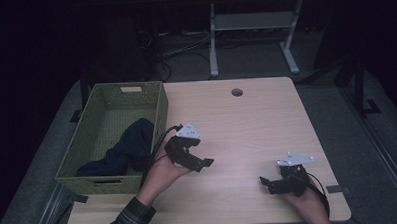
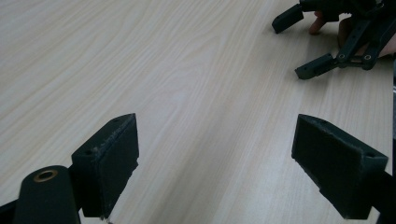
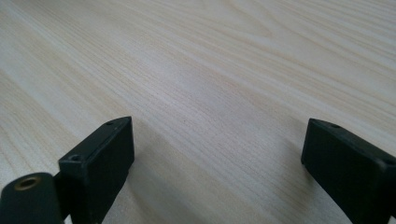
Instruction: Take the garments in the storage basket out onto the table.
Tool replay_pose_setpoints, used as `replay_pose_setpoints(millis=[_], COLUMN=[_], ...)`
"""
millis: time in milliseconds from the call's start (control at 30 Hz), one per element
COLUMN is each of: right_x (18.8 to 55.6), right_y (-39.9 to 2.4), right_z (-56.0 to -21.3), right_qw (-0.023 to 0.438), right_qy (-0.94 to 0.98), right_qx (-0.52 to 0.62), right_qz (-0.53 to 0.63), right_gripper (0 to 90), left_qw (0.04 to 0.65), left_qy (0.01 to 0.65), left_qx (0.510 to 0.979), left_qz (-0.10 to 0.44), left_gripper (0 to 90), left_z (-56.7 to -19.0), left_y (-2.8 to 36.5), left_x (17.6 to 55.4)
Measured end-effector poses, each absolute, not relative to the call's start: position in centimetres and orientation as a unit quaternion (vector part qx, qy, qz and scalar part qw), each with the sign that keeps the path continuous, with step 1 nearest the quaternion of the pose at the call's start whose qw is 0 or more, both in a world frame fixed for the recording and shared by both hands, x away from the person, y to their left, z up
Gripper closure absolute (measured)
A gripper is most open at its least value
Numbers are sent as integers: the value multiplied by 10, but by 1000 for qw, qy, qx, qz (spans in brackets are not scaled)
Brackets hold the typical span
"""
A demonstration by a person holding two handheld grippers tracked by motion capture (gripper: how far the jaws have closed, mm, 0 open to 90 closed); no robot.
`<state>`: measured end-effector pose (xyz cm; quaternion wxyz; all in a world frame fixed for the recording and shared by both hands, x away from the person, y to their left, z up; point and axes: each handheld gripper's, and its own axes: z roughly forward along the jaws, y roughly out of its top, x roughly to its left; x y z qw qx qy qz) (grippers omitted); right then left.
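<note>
So the dark cloth (image 1: 129, 148) is sitting inside the green woven basket (image 1: 159, 111), bunched toward the basket's near right corner. It's the thing closest to the left gripper (image 1: 201, 163), so I'm reading it as what's being handled here. That gripper hovers over the table (image 1: 247, 125) just right of the basket's near corner, jaws spread wide with nothing between them, just bare wood in the left gripper view (image 2: 215, 172). The right gripper (image 1: 269, 184) is well to the right of the basket, near the table's front edge, also wide open and empty; in the right gripper view (image 3: 215, 172) it's wood grain again.

What could go wrong, I'd guess: the cloth looks floppy and heaped, so a pinch might only catch one fold and the rest could drag or snag on the basket's weave or rim. The basket also hangs off the left edge of the table a bit, so a hard tug might shift or tip it.

Hard to tell: the room is dim and the cloth is nearly black, so I can't make out what garment it is or where its edges are. The basket's near wall hides its lower part.
</note>
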<state>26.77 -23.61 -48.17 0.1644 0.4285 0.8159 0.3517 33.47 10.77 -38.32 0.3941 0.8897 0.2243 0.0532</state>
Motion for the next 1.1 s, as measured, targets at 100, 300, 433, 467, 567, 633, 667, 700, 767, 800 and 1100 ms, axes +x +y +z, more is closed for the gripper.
replay_pose_setpoints(millis=[100, 300, 433, 467, 567, 633, 667, 700, 767, 800, 1100], right_x=[268, 268, 266, 267, 267, 267, 267, 267, 267, 267, 267], right_y=[-236, -237, -237, -237, -237, -237, -237, -237, -237, -237, -237], right_z=[-482, -482, -482, -482, -482, -482, -482, -482, -482, -482, -482], right_qw=[165, 164, 163, 164, 164, 163, 163, 163, 163, 163, 163], right_qy=[816, 818, 819, 819, 819, 819, 819, 819, 819, 819, 819], right_qx=[429, 426, 421, 420, 419, 420, 420, 420, 420, 420, 420], right_qz=[351, 351, 353, 354, 355, 355, 355, 355, 355, 355, 355], right_gripper=[92, 93, 97, 96, 96, 96, 97, 97, 97, 97, 97], left_qw=[400, 398, 400, 399, 395, 395, 395, 395, 395, 396, 386], left_qy=[223, 221, 214, 211, 210, 209, 208, 208, 207, 209, 213], left_qx=[888, 889, 890, 892, 894, 894, 894, 894, 895, 894, 897], left_qz=[47, 39, 34, 32, 29, 29, 29, 29, 30, 30, 34], left_gripper=[144, 144, 144, 144, 144, 144, 144, 144, 144, 144, 144], left_z=[-379, -373, -367, -366, -364, -362, -361, -360, -357, -356, -350], left_y=[110, 114, 116, 117, 120, 122, 123, 124, 126, 127, 136], left_x=[338, 343, 344, 344, 344, 345, 345, 344, 344, 344, 344])
